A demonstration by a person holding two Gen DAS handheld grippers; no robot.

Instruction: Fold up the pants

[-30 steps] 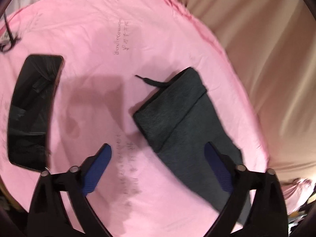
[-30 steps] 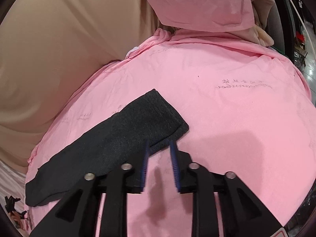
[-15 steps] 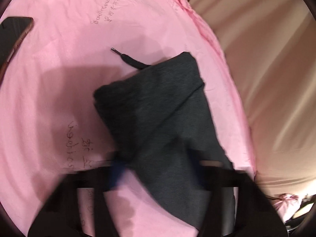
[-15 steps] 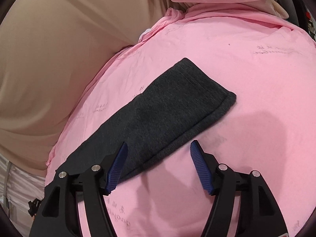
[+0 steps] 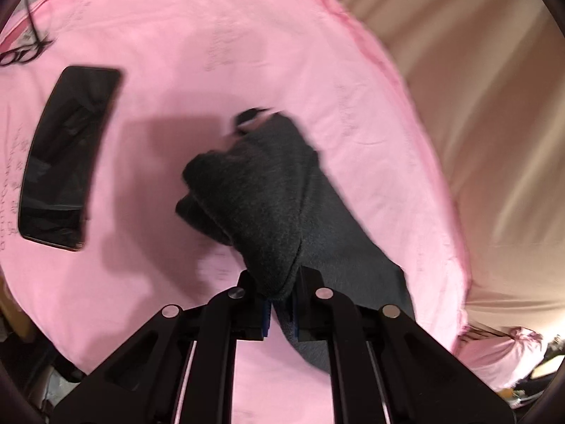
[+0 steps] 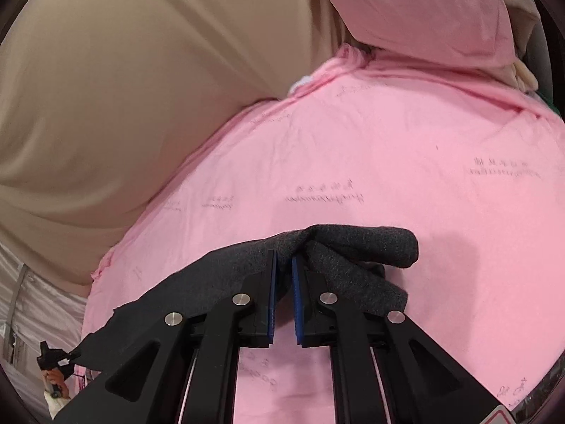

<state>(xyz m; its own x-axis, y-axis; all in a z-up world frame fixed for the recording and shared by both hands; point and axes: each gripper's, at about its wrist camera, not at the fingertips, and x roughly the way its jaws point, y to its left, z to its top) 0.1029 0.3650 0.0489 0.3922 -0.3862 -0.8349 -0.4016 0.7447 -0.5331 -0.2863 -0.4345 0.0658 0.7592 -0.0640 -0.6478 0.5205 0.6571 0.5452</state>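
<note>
A pink sheet (image 5: 282, 53) printed with faint script covers most of both views; tan fabric (image 6: 123, 88) fills the upper left of the right wrist view and the right side of the left wrist view. A pink pillow (image 6: 416, 7) sits at the upper right of the right wrist view.

The dark grey pants (image 5: 275, 205) lie on the sheet at frame centre in the left wrist view, bunched and partly raised; in the right wrist view they run from lower left to centre. Motion blur obscures what appears to be a drawstring tip (image 5: 249, 116) at their upper edge.

The left gripper (image 5: 280, 305), bottom centre, is closed down on a fold of the pants. The right gripper (image 6: 283, 277), bottom centre, is likewise nearly closed, pinching a raised ridge of the pants.

A black phone (image 5: 67, 155) lies at the left of the left wrist view, apart from the pants.
</note>
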